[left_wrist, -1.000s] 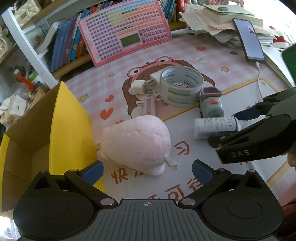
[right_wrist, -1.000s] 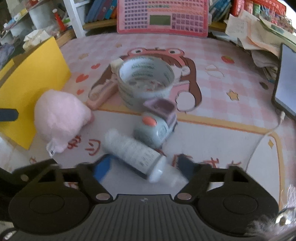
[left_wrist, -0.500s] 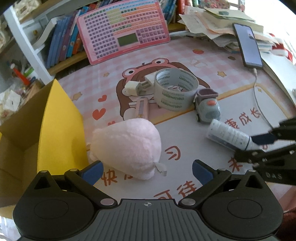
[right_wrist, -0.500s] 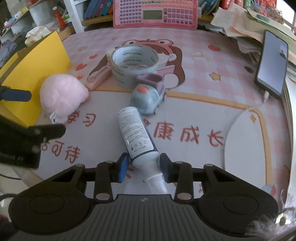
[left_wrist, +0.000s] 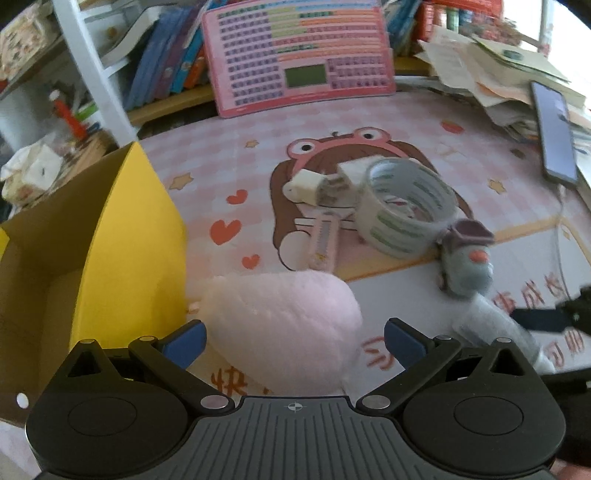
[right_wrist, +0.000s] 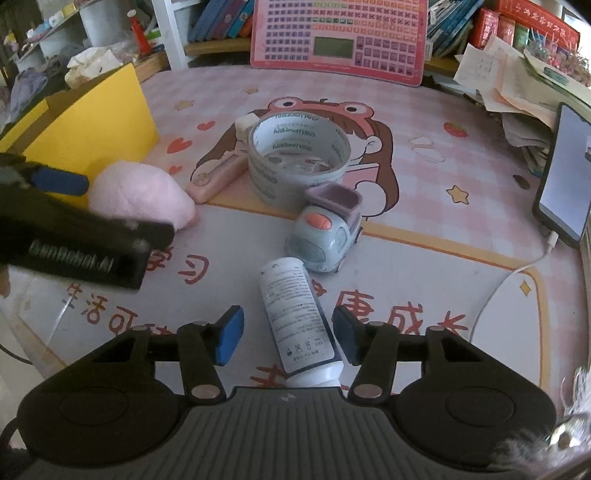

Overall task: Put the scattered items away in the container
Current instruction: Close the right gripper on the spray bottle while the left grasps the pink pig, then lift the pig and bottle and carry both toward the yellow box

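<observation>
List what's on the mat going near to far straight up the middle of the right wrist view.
white bottle between the opening jaws of the right gripper → toy truck → tape roll → pink keyboard toy leaning at the back.

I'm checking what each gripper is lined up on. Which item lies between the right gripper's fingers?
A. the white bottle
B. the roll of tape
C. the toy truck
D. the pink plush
A: in the right wrist view the white bottle lies between the opening fingers of the right gripper, pads not pressing it.
</observation>
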Demonstrator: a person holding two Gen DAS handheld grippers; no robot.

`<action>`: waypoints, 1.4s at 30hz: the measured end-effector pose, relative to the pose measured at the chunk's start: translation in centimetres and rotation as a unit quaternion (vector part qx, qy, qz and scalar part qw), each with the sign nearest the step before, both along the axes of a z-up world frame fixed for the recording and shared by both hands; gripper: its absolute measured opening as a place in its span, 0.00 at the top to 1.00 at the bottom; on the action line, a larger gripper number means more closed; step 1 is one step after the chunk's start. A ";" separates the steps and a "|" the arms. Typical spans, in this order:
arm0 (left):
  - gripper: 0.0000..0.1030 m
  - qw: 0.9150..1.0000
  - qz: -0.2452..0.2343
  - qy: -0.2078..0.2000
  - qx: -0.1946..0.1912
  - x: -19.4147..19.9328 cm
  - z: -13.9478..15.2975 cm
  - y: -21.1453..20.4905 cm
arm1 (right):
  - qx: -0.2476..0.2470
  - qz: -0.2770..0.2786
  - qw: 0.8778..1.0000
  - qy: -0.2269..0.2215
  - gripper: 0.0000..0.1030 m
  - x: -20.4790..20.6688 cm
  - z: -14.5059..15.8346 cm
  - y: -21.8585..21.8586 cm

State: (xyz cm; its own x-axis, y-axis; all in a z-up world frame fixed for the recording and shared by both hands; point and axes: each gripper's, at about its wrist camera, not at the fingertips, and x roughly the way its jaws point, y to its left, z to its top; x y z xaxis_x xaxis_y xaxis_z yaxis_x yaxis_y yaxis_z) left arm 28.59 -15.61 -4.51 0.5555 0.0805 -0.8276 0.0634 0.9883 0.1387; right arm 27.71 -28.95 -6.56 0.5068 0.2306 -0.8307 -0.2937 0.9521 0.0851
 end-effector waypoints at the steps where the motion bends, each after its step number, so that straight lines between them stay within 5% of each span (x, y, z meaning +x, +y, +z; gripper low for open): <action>1: 0.00 1.000 0.003 0.002 0.003 0.3 -0.2 0.0 | -0.001 0.000 1.000 0.001 0.51 0.1 -0.1 0.0; 16: 0.01 0.999 -0.007 0.010 0.040 1.2 -2.4 -0.4 | -0.007 0.002 1.000 -0.007 0.63 0.3 -0.7 0.0; 20: 0.18 0.997 -0.036 -0.006 0.069 0.1 -2.0 -0.9 | 0.002 0.004 1.000 -0.006 0.68 0.2 -0.6 -0.2; 27: 0.27 0.998 -0.049 -0.011 0.024 -1.8 -0.2 -0.4 | 0.027 -0.007 1.000 -0.002 0.69 -0.9 -0.1 -0.6; 42: 0.27 0.995 -0.095 -0.015 -0.030 -5.1 2.1 -1.4 | 0.021 -0.021 1.000 0.008 0.69 -1.9 -0.2 0.2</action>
State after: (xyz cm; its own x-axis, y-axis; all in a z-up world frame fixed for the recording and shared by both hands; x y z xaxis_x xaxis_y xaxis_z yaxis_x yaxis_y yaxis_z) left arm 23.46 -16.97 -2.41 0.5811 -0.0778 -0.8101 0.2472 0.9653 0.0846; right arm 25.80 -28.72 -6.80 0.5026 0.2449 -0.8291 -0.2525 0.9588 0.1301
